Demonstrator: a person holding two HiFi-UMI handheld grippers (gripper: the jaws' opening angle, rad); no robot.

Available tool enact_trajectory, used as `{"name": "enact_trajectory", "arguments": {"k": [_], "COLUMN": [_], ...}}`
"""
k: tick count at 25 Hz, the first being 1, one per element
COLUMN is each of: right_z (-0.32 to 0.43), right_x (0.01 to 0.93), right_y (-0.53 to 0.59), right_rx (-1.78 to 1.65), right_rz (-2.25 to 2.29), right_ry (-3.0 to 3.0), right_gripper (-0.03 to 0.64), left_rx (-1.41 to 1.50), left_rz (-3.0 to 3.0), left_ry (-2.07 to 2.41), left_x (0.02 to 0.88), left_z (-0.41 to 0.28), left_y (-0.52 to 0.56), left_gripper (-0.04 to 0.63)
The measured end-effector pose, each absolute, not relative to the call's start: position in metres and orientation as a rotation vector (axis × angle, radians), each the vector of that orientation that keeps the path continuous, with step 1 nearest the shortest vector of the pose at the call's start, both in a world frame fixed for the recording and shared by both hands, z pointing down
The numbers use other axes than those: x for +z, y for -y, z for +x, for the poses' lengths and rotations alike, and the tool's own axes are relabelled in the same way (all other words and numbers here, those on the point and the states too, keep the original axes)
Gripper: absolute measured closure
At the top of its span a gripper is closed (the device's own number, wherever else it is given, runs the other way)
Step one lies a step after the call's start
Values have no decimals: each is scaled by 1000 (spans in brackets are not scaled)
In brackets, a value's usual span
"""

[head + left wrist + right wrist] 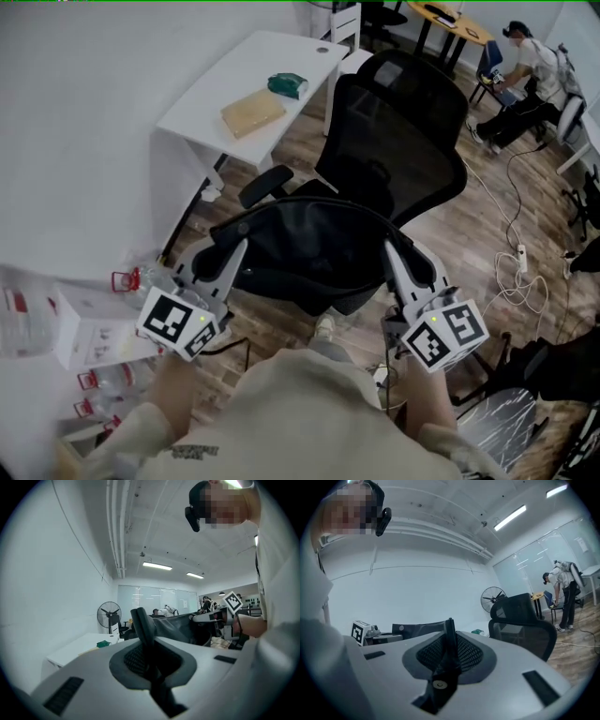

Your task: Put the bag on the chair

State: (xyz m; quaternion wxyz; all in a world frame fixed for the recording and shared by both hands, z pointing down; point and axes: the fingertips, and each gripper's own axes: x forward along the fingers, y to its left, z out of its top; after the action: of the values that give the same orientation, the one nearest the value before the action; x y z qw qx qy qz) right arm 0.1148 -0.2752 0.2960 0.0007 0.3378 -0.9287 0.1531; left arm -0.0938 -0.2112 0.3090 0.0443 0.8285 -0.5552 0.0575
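Between the fingers of the left gripper (143,632) is a thick black edge of the bag (309,246), and the fingers are clamped tight on it. The right gripper (450,639) pinches a thin black strap of the same bag, with a small rivet showing just below the fingers.

In the head view the left gripper (230,248) and right gripper (392,248) hold the bag stretched between them. It hangs over the seat of the black chair (398,141) and hides most of the seat. Can't tell if the bag touches the seat.

The mesh back of the chair stands upright just behind the bag. One armrest (265,185) sticks out near the left gripper.

Beyond the chair to the left is a white table (202,98) against the wall, with a tan block (253,112) and a green thing (288,84) on top, near each other.

On the wood floor (469,225):
- low left, near the person's side, clear bottles (127,279) with red caps and a white box (94,328)
- to the right, white cables (517,262)

A fan (108,616) stands further back. A seated person (525,80) is well apart at a far desk.
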Motion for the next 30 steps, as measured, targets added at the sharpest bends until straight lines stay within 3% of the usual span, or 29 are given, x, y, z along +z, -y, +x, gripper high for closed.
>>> {"name": "enact_trajectory", "arguments": {"k": [19,30], "right_z": [104,75], "right_x": [264,307], "right_y": [470,523], "right_rx": [424,368], "right_rz": [1020,1167], "right_ry": [3082,2961], "right_gripper": [535,535], "left_rx": [156,125], "left_rz": [2506,2523], "left_ry": [1936,1842], "left_x": [262,313], "left_z": [-104,-134], "left_y": [394,456], "left_gripper": [566,568]}}
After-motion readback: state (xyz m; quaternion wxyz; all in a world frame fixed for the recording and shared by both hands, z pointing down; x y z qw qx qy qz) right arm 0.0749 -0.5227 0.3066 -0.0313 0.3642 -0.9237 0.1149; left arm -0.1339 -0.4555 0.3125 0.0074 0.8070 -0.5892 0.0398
